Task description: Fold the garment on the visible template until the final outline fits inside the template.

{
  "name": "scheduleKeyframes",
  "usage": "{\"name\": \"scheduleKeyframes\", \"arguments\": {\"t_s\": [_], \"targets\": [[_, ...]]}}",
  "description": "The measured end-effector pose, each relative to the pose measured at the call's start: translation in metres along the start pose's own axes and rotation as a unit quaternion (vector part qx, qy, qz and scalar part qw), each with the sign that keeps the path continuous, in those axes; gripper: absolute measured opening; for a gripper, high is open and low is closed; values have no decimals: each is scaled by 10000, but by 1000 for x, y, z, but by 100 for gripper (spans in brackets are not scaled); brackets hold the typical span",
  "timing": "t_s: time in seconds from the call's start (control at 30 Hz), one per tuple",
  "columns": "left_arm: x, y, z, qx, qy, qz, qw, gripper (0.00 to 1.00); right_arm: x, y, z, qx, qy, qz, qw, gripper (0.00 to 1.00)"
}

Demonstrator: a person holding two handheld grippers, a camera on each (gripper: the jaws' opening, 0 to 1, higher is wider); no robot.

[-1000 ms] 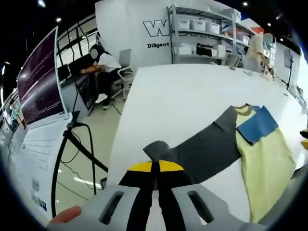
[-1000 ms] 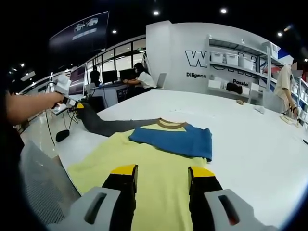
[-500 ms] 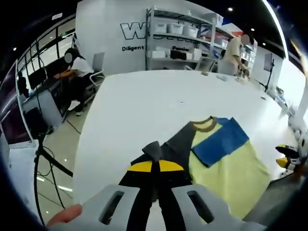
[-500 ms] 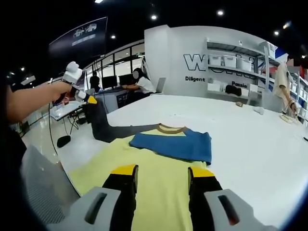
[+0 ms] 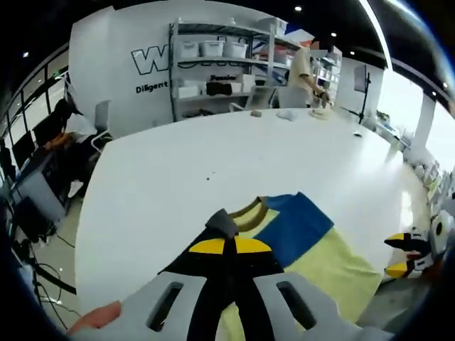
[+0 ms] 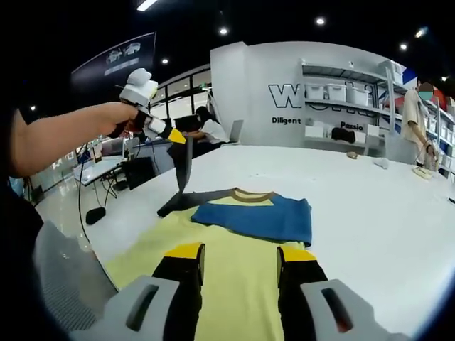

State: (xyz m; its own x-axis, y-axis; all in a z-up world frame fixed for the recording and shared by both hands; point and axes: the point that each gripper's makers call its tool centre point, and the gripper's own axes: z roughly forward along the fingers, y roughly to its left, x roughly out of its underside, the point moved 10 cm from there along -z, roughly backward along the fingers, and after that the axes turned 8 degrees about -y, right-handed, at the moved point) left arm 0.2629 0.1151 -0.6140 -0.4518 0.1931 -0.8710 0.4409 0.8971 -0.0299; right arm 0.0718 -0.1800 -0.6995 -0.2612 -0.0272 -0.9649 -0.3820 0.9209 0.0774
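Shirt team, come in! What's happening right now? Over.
Left tool shut on grey sleeve, lifted. Right tool open over yellow shirt. Blue sleeve folded. Nothing blocking.

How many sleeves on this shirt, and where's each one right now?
2. The grey sleeve is lifted off the table, pinched in the left gripper. The blue sleeve lies folded across the yellow shirt.

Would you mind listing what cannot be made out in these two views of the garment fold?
- Template: in both views the garment covers the white table; no outline can be made out.
- Garment's lower hem: right gripper view, hidden behind the right gripper and cut off by the bottom edge.
- Grey sleeve end: left gripper view, hidden inside the left gripper shut jaws.
- Wall lettering: left gripper view, partly hidden by shelving.
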Motion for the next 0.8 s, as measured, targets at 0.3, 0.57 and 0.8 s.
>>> {"name": "scheduleKeyframes", "arguments": {"t_s": [0.3,0.57,0.8], "targets": [[-29,-68,56,739,81,401,9964,0,0,-2,-1,24,-23,70,10000,38],[-33,-104,85,1080,152,554,9925,0,0,-2,-1,45,-37,118,9999,37],[-17,-130,109,1289,333,588,9893,0,0,-3,-1,46,-37,165,9998,37]]}}
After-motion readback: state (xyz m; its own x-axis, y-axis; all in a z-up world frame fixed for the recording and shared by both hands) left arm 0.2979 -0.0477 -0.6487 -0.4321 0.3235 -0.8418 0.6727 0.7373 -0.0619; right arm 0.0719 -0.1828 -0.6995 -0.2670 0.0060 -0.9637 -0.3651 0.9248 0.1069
